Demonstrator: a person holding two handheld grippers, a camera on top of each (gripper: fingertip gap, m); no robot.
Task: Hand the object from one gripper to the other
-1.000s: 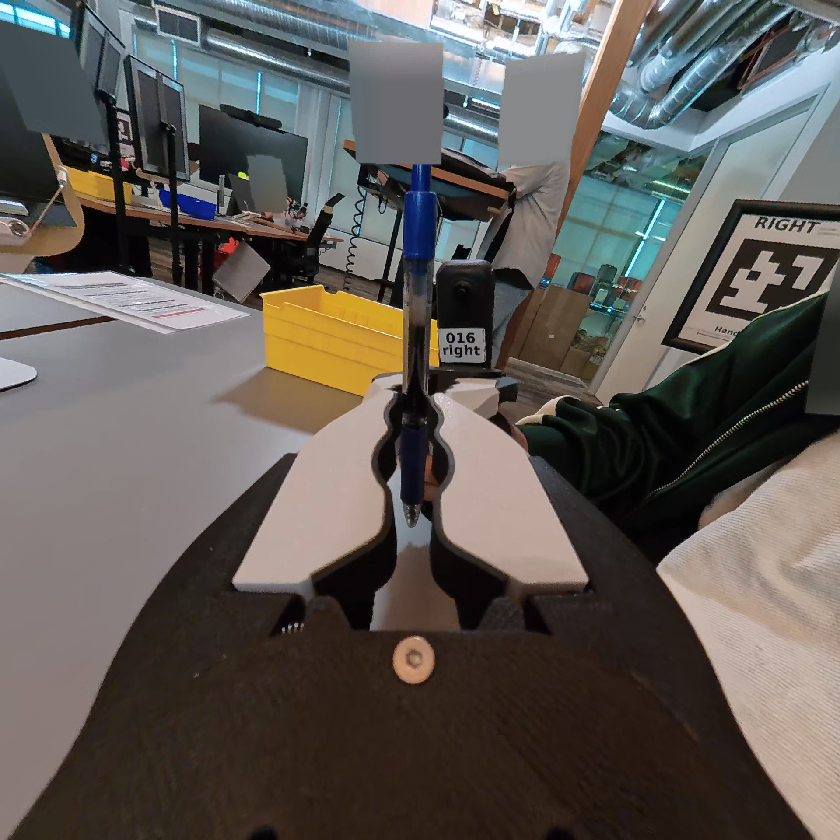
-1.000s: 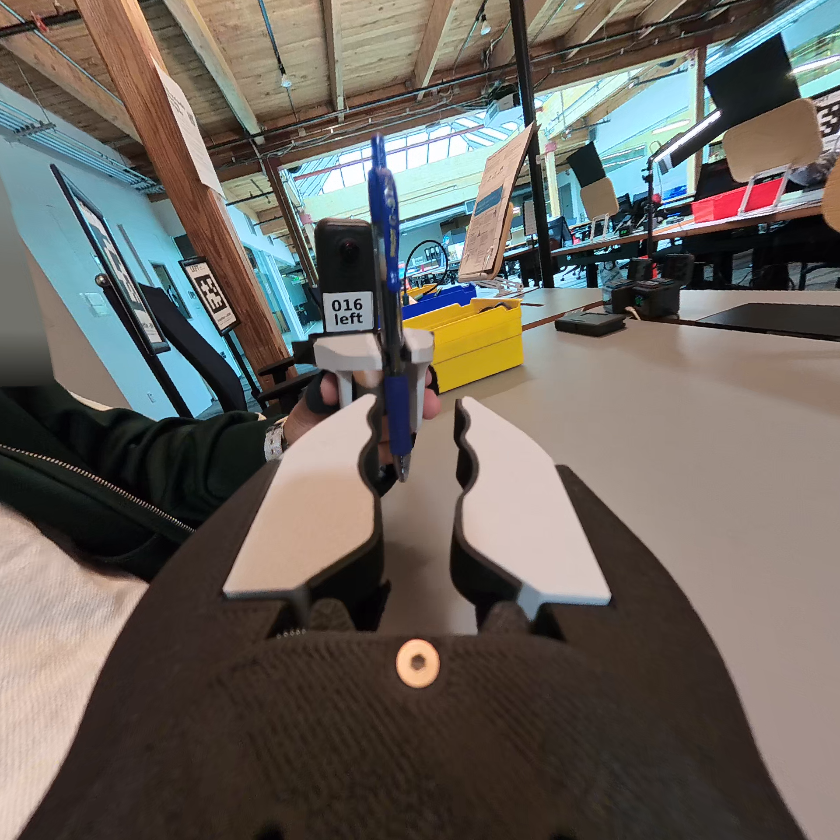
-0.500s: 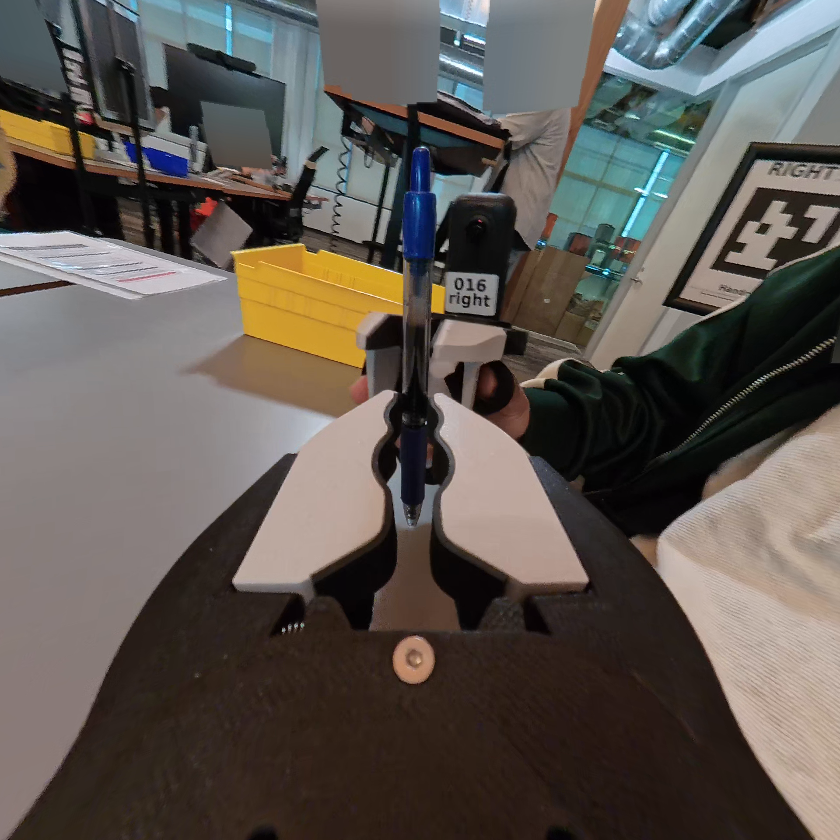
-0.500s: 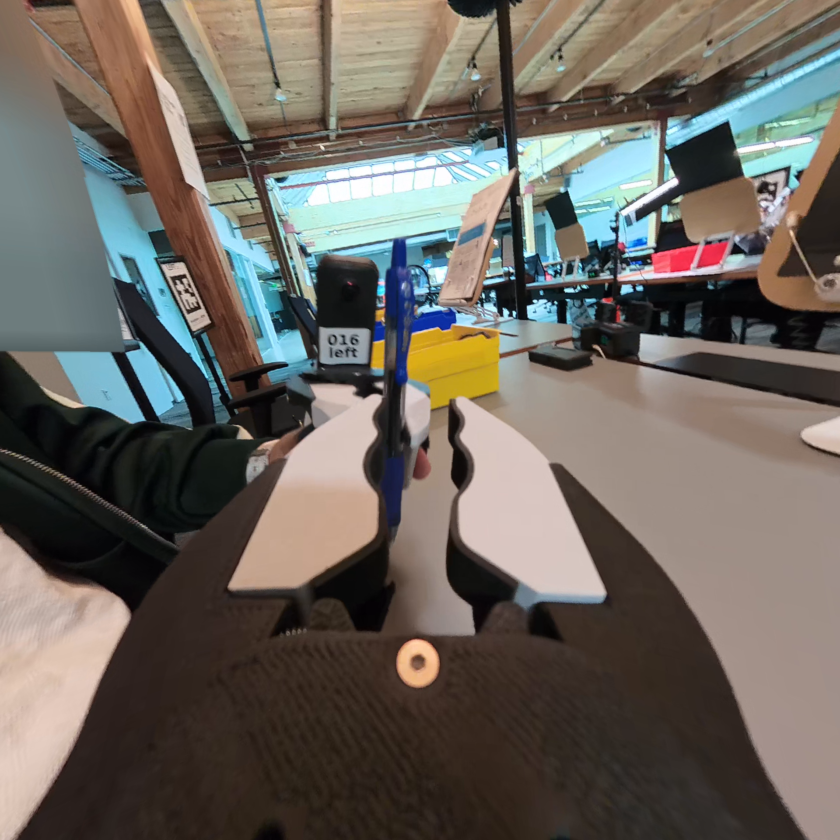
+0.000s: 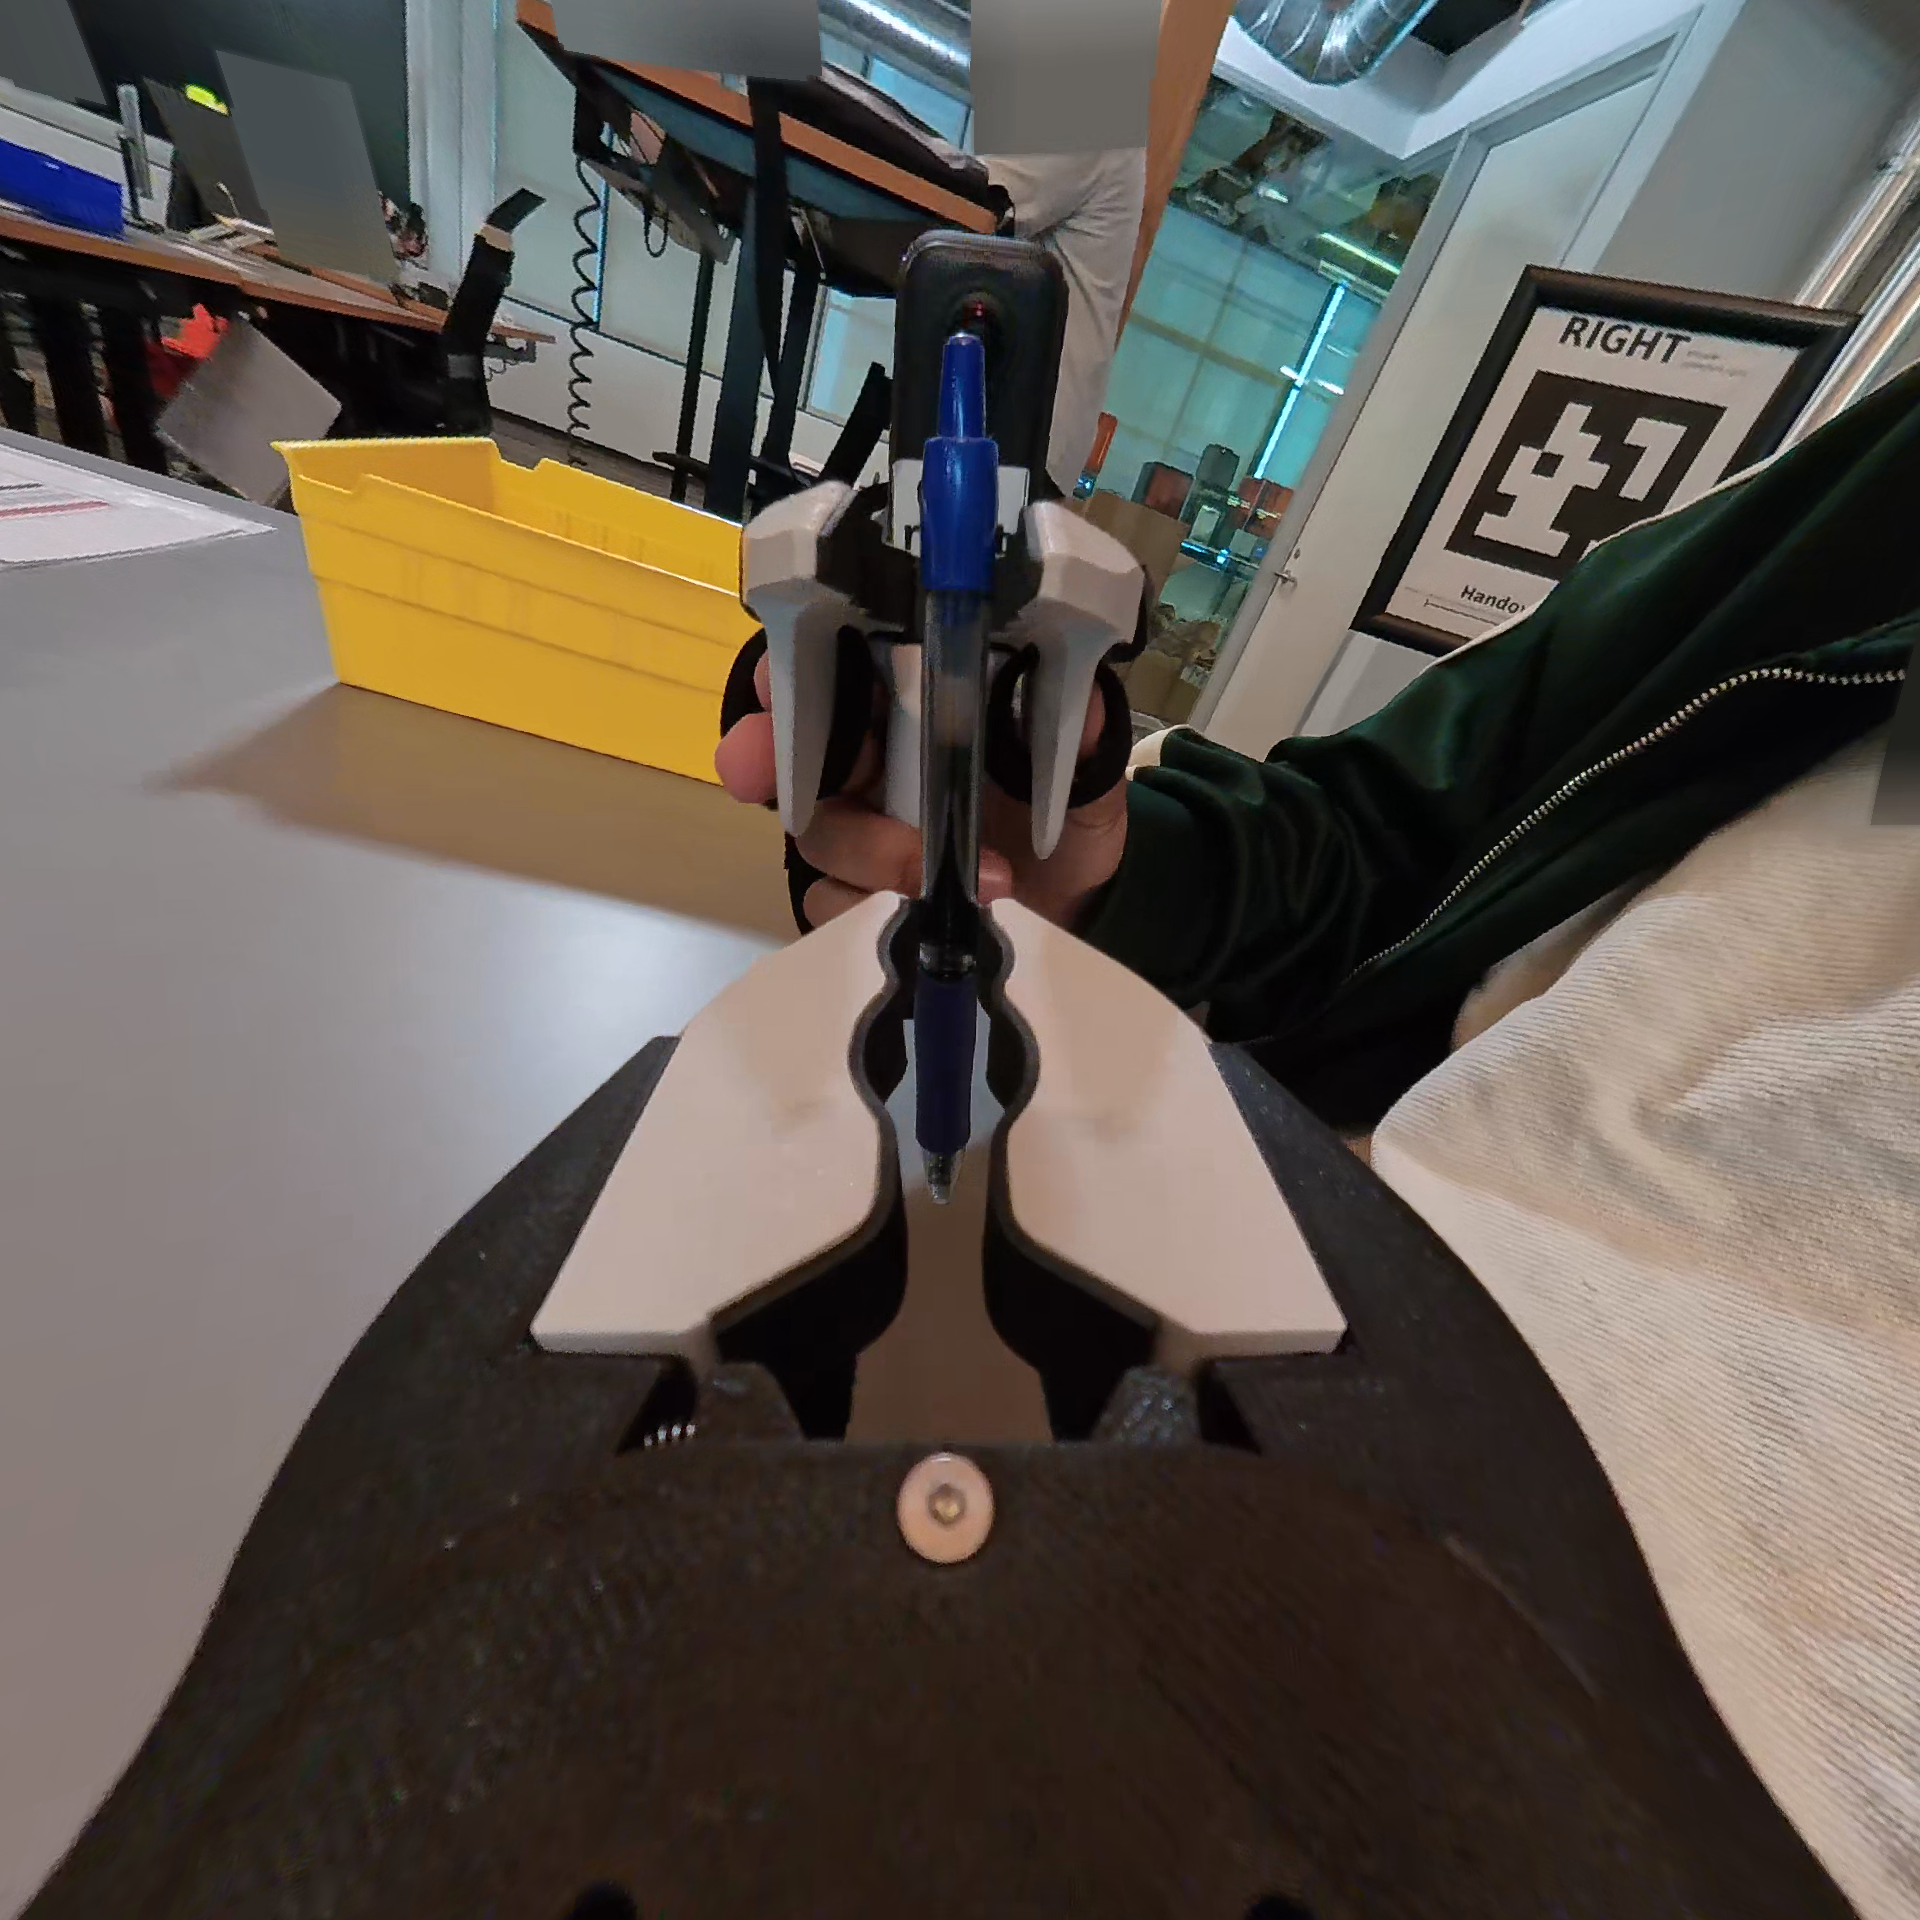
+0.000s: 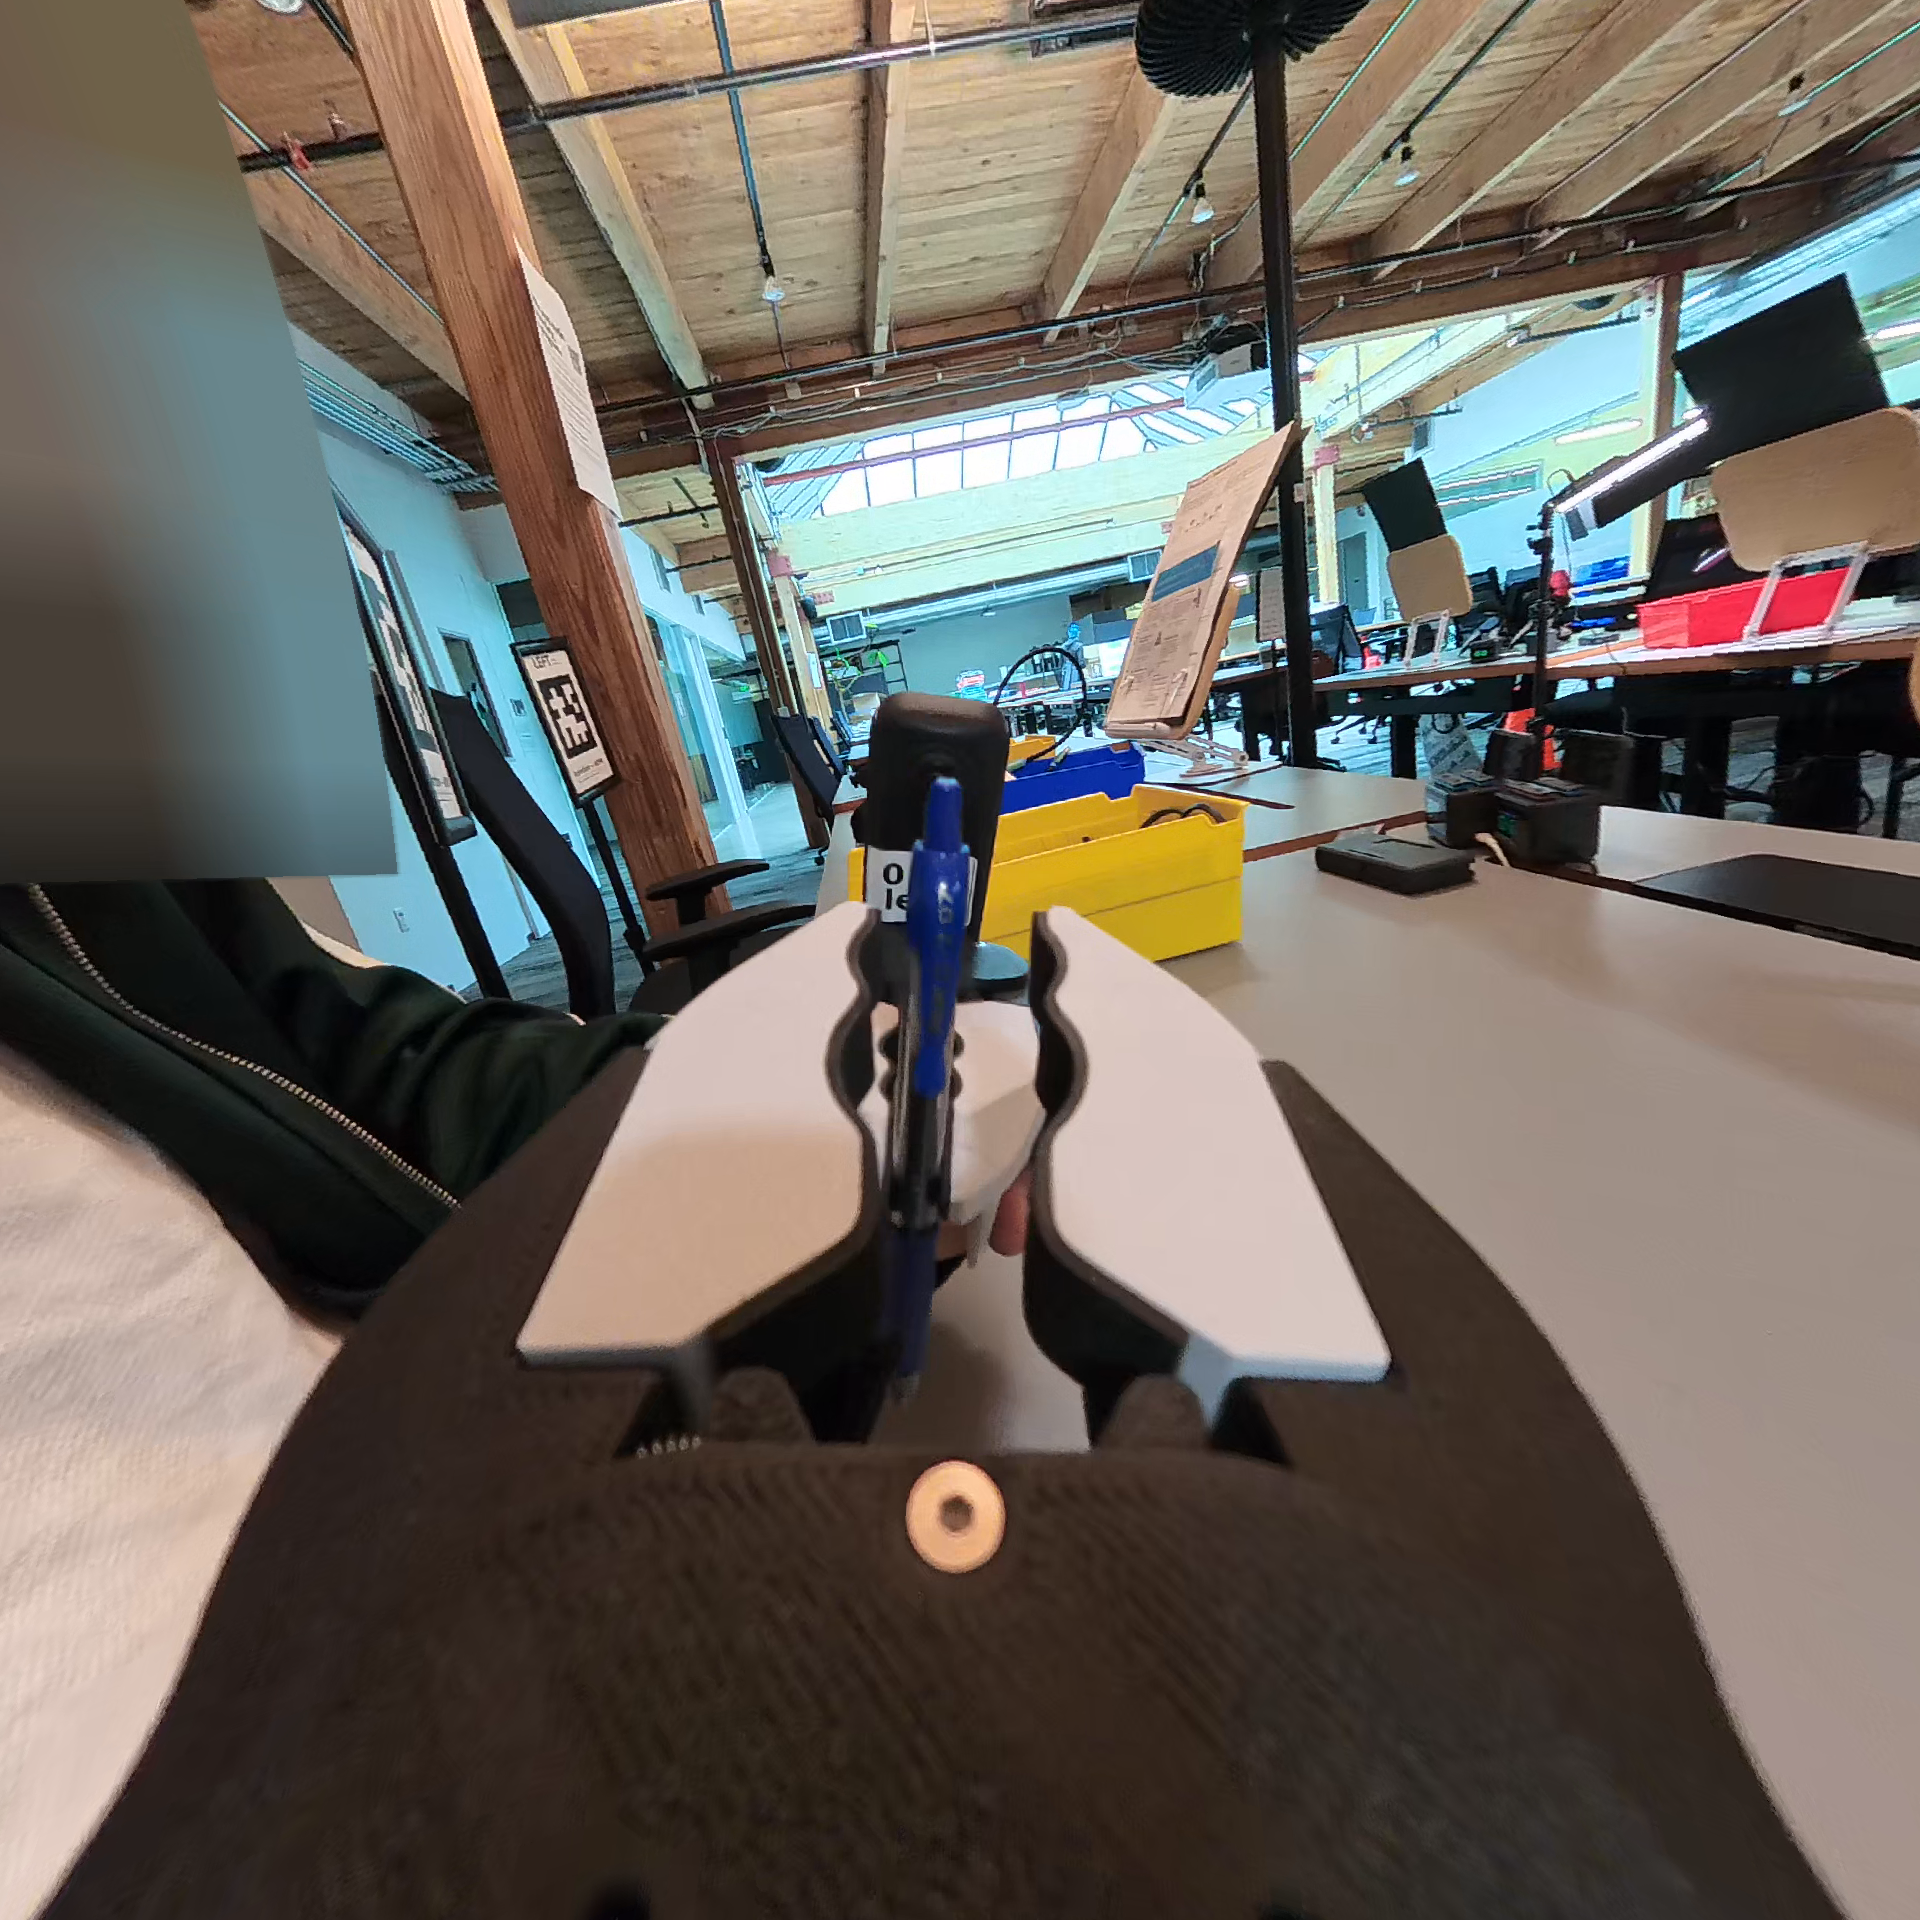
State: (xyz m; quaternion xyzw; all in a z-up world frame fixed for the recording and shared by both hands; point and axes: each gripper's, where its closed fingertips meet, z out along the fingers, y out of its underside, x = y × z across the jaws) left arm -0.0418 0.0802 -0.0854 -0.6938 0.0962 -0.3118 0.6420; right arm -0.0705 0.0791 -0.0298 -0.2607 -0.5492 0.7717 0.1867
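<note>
**Right tongs close in around the pen while the left ones hold it**

The blue pen [image 5: 948, 790] stands upright, tip down, clenched between the jaws of the left tongs [image 5: 943, 1023], which grip it low on the dark rubber sleeve. A second ago the right tongs [image 5: 920, 717] were set back behind the pen; now they have come forward until their two white fingers flank the clear barrel above the left grip, one on each side, with a gap showing on both.

From the right wrist view the same holds: the pen [image 6: 930, 1049] now sits inside the mouth of the right tongs [image 6: 945, 1049], close against the left-hand jaw, where a second ago it stood just off their tips. These tongs are released, jaws spread and not pressing the barrel. The left tongs' white fingers [image 6: 987, 1122] show just behind the pen.

By my judgement the handover is at its midpoint: the receiver is in place but has not yet taken hold. Next, the right tongs need to clench on the barrel before the left ones let go, or the pen would drop to the grey table [image 5: 312, 935] below.
</note>
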